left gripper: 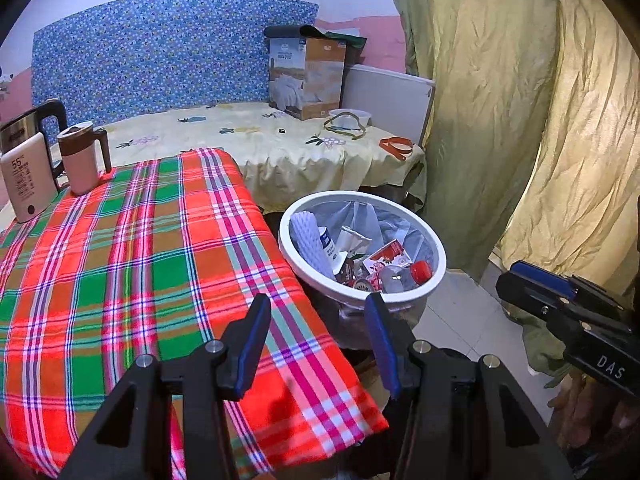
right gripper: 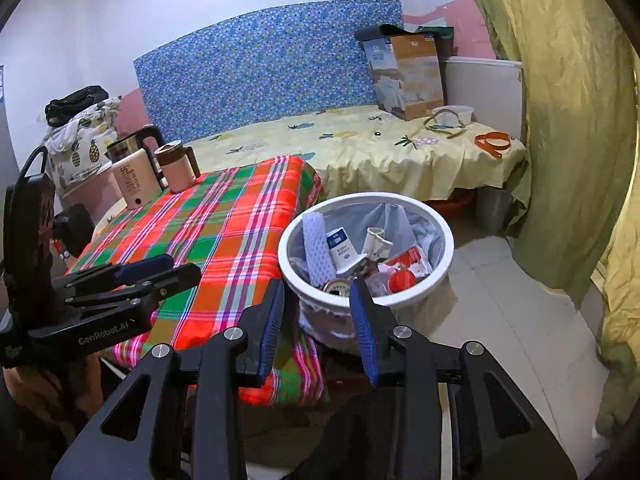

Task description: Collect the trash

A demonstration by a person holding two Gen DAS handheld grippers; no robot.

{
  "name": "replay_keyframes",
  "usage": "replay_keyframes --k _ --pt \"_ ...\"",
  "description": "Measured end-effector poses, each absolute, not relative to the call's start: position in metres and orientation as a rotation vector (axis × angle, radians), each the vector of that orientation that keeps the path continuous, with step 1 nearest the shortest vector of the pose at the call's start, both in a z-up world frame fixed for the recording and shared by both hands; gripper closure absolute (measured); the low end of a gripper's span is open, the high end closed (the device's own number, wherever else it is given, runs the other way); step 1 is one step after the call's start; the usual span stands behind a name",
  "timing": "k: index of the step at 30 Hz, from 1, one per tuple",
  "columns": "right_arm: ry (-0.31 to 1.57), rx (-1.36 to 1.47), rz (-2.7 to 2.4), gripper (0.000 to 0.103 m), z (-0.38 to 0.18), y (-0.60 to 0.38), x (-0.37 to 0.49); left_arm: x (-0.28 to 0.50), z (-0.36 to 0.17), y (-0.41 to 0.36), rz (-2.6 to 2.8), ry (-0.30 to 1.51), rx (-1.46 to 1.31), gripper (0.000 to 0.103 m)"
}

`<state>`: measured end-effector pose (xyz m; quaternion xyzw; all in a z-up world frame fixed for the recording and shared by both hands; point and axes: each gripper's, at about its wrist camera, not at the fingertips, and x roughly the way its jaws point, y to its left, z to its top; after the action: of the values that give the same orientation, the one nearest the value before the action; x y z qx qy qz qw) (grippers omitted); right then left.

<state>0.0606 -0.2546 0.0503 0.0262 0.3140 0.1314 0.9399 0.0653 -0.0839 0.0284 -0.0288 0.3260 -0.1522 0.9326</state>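
A white-rimmed trash bin (left gripper: 362, 196) (right gripper: 372, 197) with a plastic liner stands on the tiled floor beside the table. It holds a white foam sleeve (left gripper: 310, 240), a blue-labelled white bottle (right gripper: 340, 248), a crumpled paper cup (right gripper: 376, 240), a red-and-white carton (left gripper: 390, 254) and a red-capped clear bottle (left gripper: 408, 274). My left gripper (left gripper: 318, 300) (right gripper: 184, 266) is open and holds nothing, hovering over the table's corner just short of the bin. My right gripper (right gripper: 317, 285) (left gripper: 507, 276) is also open and holds nothing, near the bin's front rim.
A plaid-clothed table (left gripper: 140, 260) carries a kettle (left gripper: 24, 132), a white flask (left gripper: 26, 180) and a pink lidded mug (left gripper: 80, 160). Behind is a bed (left gripper: 240, 136) with a cardboard box (left gripper: 306, 76) and an orange strap (left gripper: 396, 146). A yellow curtain (left gripper: 500, 120) hangs on the right.
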Motion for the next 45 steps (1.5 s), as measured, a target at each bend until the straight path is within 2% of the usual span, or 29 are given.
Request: replay_keyframes --k 9,45 --pt "0.625 0.052 0.243 0.066 0.052 -0.257 0.051 0.043 0.029 -0.076 -0.295 0.645 -0.051 0.052" --pt "0.637 0.051 0.248 0.066 0.051 -0.257 0.049 0.041 0.025 -0.082 -0.309 0.668 -0.054 0.052"
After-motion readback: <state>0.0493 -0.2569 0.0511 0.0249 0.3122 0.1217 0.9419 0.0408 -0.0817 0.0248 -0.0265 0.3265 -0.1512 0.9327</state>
